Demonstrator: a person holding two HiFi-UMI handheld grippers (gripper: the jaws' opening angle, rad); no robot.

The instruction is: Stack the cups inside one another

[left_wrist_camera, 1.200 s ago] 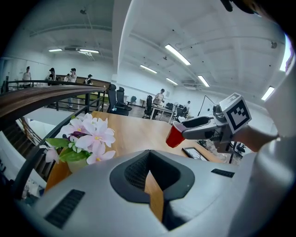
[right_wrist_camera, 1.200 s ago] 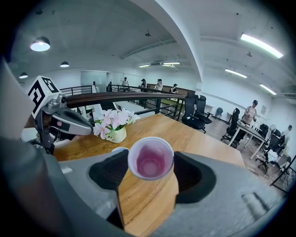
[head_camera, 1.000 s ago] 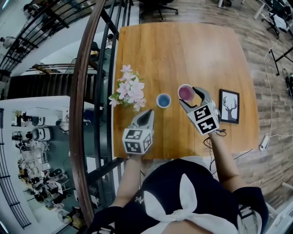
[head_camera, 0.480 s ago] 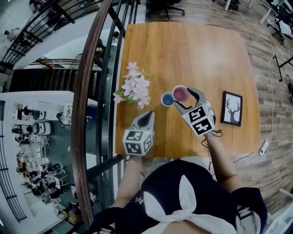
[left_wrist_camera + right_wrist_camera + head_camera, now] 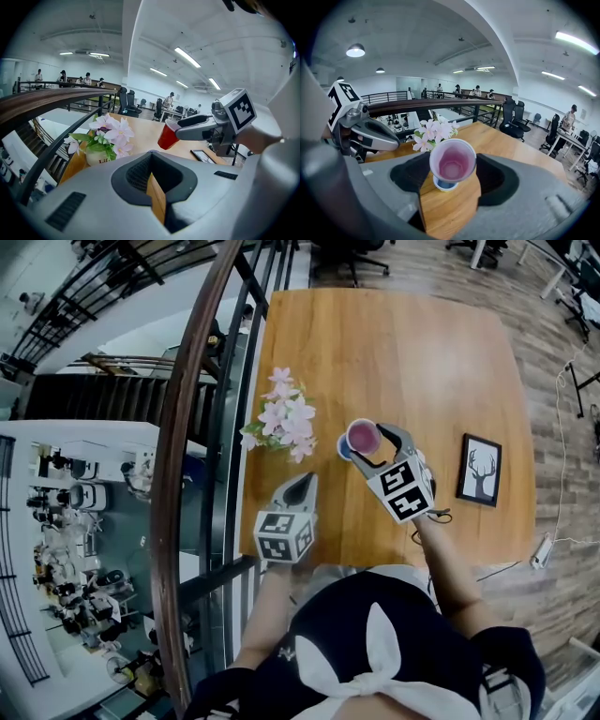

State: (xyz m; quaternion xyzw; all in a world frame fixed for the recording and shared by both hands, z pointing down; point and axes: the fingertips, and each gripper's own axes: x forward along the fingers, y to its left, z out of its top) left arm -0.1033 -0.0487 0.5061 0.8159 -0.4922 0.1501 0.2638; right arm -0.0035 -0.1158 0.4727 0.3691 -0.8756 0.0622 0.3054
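red cup (image 5: pixel 452 165) is pinched upright in the right gripper (image 5: pixel 367 442), hanging pretty much straight over the blue cup (image 5: pixel 443 184), so it looks like a plain drop down; a second ago it was off to the blue cup's right; left gripper (image 5: pixel 302 486) sits closed on nothing, back from the blue cup toward the person

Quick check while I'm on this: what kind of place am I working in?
Probably an open-plan office, on a mezzanine: office chairs beyond the wooden table, strip lights overhead, and a railing overlooking a lower floor.
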